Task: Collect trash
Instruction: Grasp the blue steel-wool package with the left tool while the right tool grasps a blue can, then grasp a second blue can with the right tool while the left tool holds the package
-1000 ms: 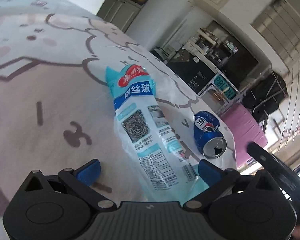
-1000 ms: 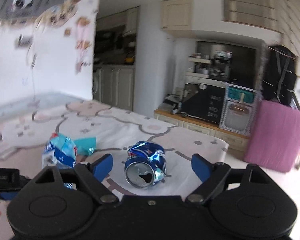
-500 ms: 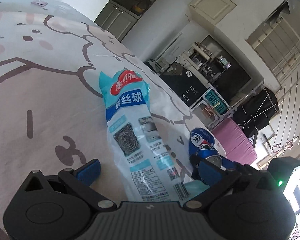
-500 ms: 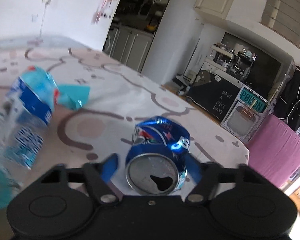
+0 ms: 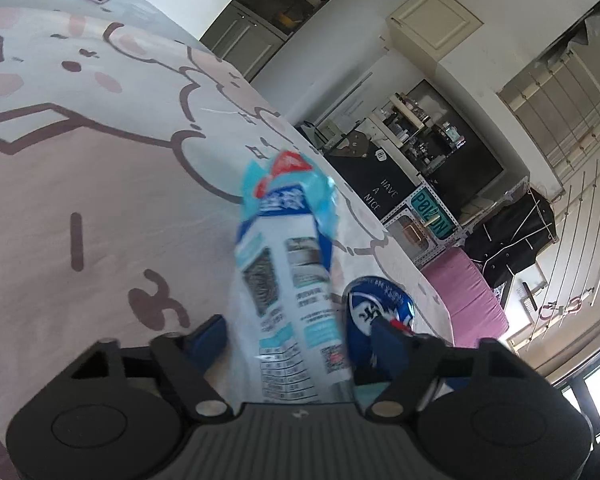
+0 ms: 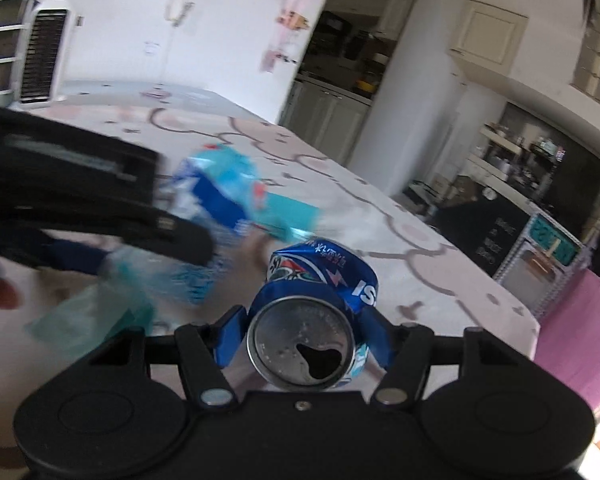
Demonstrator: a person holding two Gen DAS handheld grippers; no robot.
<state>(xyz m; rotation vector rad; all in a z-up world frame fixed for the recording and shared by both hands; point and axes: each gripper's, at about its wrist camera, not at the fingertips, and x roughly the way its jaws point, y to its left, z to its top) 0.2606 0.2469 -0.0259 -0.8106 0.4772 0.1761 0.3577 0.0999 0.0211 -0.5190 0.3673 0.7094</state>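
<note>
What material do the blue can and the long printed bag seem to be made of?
Can: thin metal, probably aluminium. Its bare silvery top shines, and its glossy blue wall is crumpled and dented.
Bag: thin plastic film, glossy, partly clear. It wrinkles and lets the tablecloth show through near its lower part. The tablecloth looks like matte fabric, though vinyl is possible.

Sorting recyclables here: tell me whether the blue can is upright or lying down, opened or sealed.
Lying on its side and opened. The can is dented, its lid faces the right wrist camera with the drinking hole punched through, between the right claw pads. Contents: cannot tell.
</note>
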